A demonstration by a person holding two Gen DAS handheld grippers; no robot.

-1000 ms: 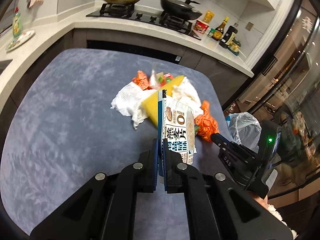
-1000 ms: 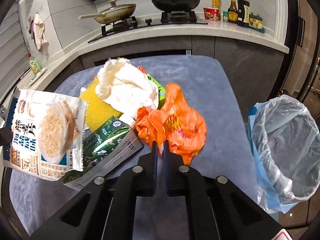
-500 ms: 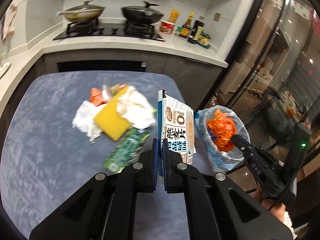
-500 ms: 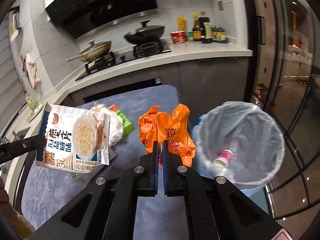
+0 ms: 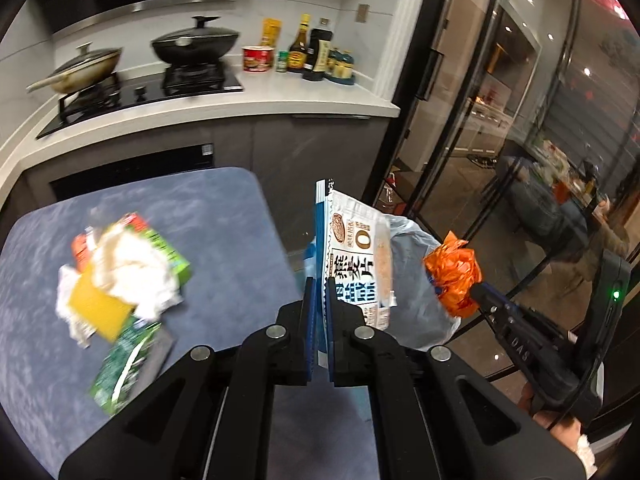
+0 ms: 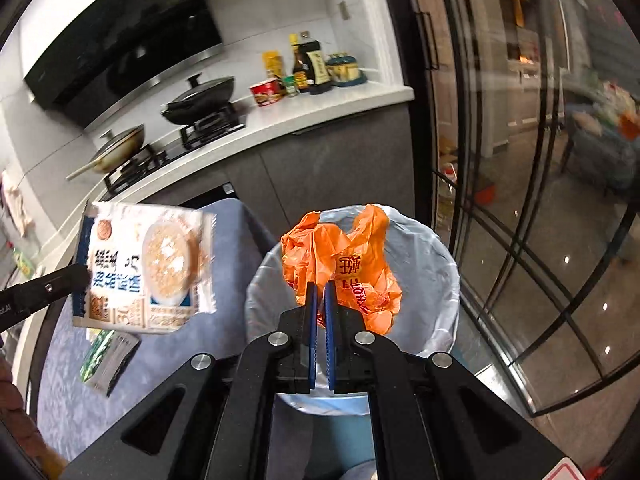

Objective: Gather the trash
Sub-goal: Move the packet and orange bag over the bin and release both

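Left gripper (image 5: 319, 294): jaws drawn narrow and pinching the lower edge of the oatmeal packet (image 5: 354, 264), which is standing upright and edge-on above the near rim of the trash bin (image 5: 416, 276). In the right wrist view the same packet (image 6: 144, 266) is hanging clear of the table, beside the bin and to its left.

Right gripper (image 6: 319, 296): jaws likewise narrow, clamping the crumpled orange plastic bag (image 6: 344, 264), which is hanging directly over the mouth of the bin (image 6: 436, 280). The bin, lined with a pale translucent bag, is standing on the floor just beside the table's edge. From the left wrist view the orange bag (image 5: 454, 274) is showing at the tips of the right gripper (image 5: 478, 292), above the bin's far side.

Table (image 5: 224, 216): a blue-grey mottled surface bearing the remaining trash in one cluster, namely a green wrapper (image 5: 122, 364) nearest, a yellow sponge (image 5: 98, 306), crumpled white paper (image 5: 132, 270) and a green carton (image 5: 166, 250); motion blur is softening their outlines.

Background: a white counter carrying a stove (image 5: 148, 88) with two lidded pans, a red cup and several sauce bottles (image 5: 316, 56); glass doors are running along the right.
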